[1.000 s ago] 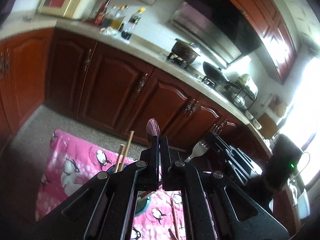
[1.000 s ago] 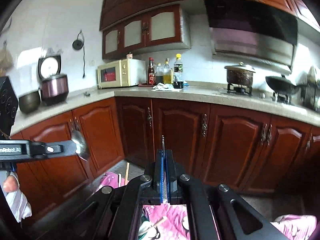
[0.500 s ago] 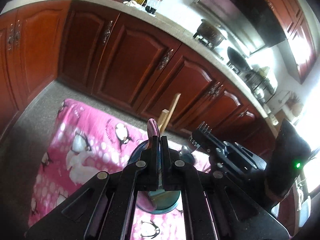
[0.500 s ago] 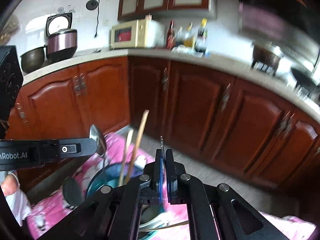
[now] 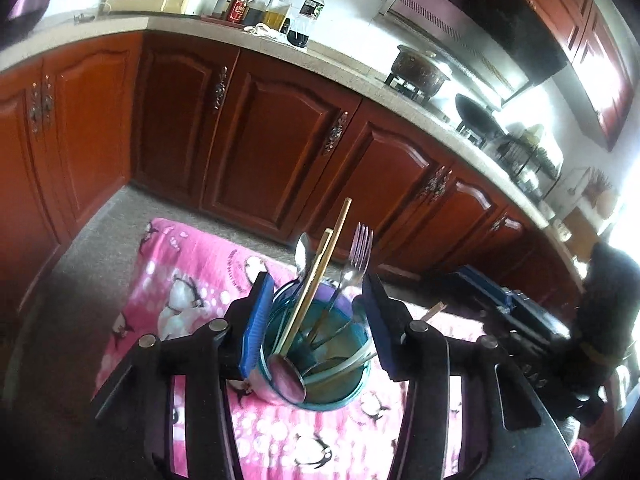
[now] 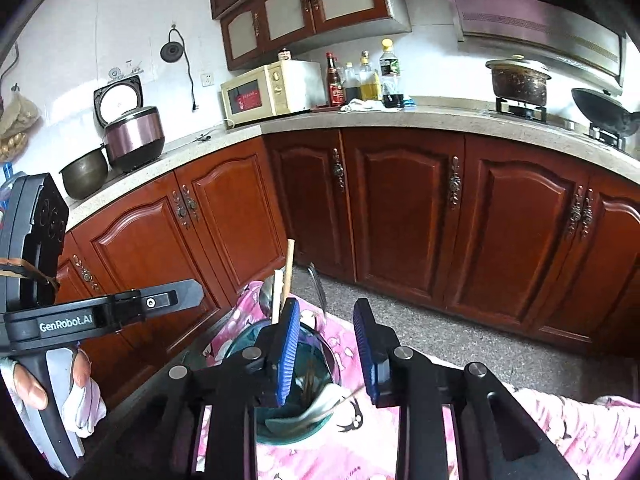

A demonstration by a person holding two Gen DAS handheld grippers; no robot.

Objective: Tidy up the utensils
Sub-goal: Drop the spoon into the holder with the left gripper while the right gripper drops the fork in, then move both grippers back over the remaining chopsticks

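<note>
A teal cup [image 5: 344,394] stands on a pink penguin cloth [image 5: 180,280]. In it lean two wooden chopsticks [image 5: 336,236], a metal spoon [image 5: 302,248] and a fork [image 5: 360,240]; another round spoon bowl lies at its near rim. My left gripper [image 5: 316,280] straddles the cup, its jaws opening, the pads clear of the utensils. My right gripper [image 6: 326,306] hovers over the same cup [image 6: 296,436], jaws opening. The fork [image 6: 318,284] stands loose between its blue pads. The left gripper's finger [image 6: 160,300] reaches in from the left of the right wrist view.
Red-brown cabinets [image 6: 400,220] line the wall behind the cloth under a stone counter [image 6: 440,120] with a microwave [image 6: 272,92], bottles, a rice cooker and a pot. A hand [image 6: 24,388] holds the left gripper's handle. Grey floor borders the cloth.
Both grippers sank toward the cup and went from shut to open. The spoon left the left gripper and the fork left the right; both now stand in the cup.
</note>
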